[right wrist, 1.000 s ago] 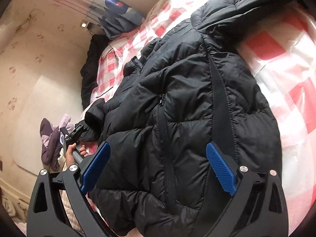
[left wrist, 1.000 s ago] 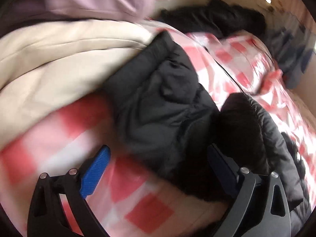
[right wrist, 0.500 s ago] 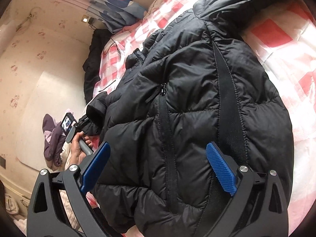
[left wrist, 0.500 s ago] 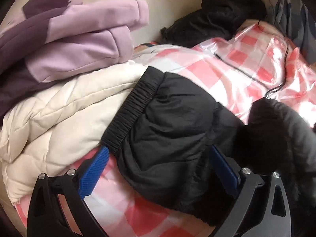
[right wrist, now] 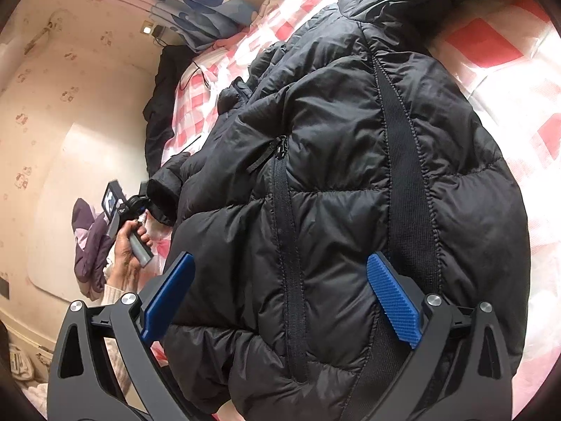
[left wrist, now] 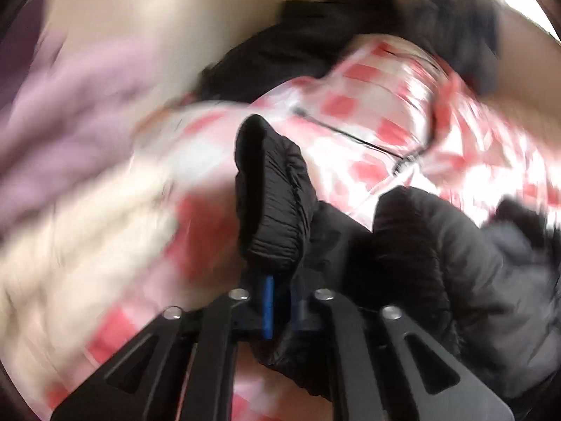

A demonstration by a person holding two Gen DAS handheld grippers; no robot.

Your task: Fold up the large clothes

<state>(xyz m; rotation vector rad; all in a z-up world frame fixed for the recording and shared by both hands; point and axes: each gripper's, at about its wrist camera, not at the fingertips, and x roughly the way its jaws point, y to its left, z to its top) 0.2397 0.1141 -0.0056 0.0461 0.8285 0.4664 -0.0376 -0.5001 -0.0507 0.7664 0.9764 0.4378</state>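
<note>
A black puffer jacket (right wrist: 333, 193) lies spread on a bed with a pink and white checked cover (right wrist: 508, 70). My left gripper (left wrist: 278, 301) is shut on the jacket's sleeve cuff (left wrist: 270, 193), which stands up lifted off the bed; the jacket body (left wrist: 438, 263) lies to its right. It also shows in the right wrist view (right wrist: 140, 203), held in a hand at the sleeve end. My right gripper (right wrist: 280, 301) is open and empty, hovering over the jacket's lower front near the zipper.
A cream quilted garment (left wrist: 70, 238) and a purple garment (left wrist: 52, 122) lie left of the sleeve. Another black garment (left wrist: 298, 45) sits at the bed's far edge, by the wall. A thin cable (left wrist: 350, 137) runs across the cover. A patterned pillow (right wrist: 210, 10) lies at the far end.
My left gripper has closed on the sleeve cuff and lifted it; its view is blurred with motion. My right gripper has stayed open over the jacket, shifting only slightly.
</note>
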